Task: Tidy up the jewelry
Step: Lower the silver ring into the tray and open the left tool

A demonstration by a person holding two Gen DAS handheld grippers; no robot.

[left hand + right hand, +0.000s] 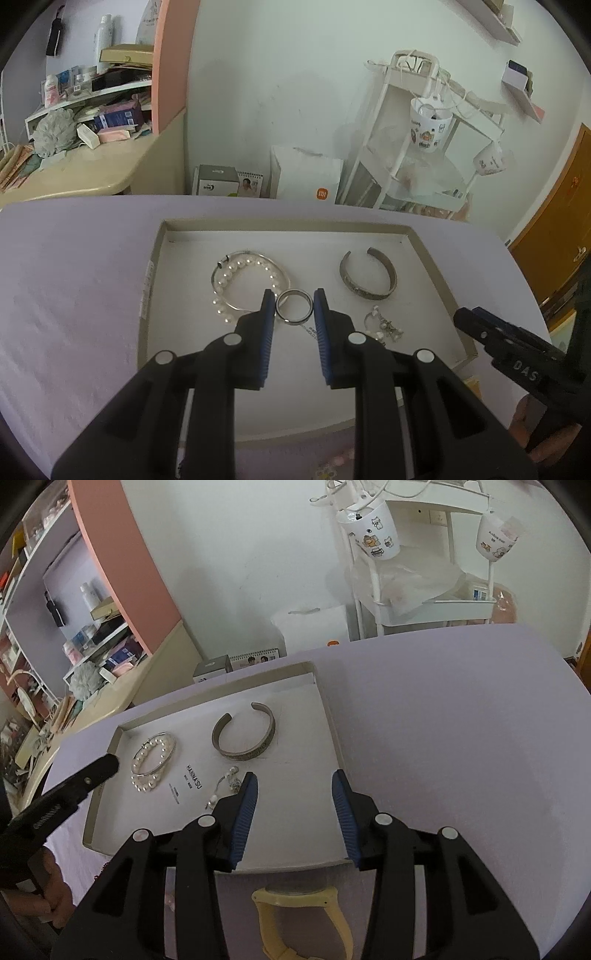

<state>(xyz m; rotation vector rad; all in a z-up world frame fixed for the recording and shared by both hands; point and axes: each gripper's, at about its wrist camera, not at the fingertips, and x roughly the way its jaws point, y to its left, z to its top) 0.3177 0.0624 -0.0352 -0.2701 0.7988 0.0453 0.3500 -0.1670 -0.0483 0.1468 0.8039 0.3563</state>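
Observation:
A shallow white tray [288,225] lies on the lilac tabletop. My left gripper [293,298] hangs over its middle, shut on a dark silver ring [294,322] pinched between the blue pads. In the tray lie a pearl bracelet with a thin silver bangle [243,284], a grey cuff bracelet [369,291] and a small cluster of earrings [384,325]. My right gripper [293,786] stands open over the tray's near right part with nothing between its fingers; the earrings [227,781] lie just left of its left finger. The cuff bracelet [243,753] and pearl bracelet [153,762] sit farther back.
A yellow watch strap [299,919] lies on the table in front of the tray [221,691]. The left gripper's tip [107,764] shows at the tray's left edge. Behind the table stand a white rack with hanging cups [430,125], boxes [216,181] and a cluttered desk [74,166].

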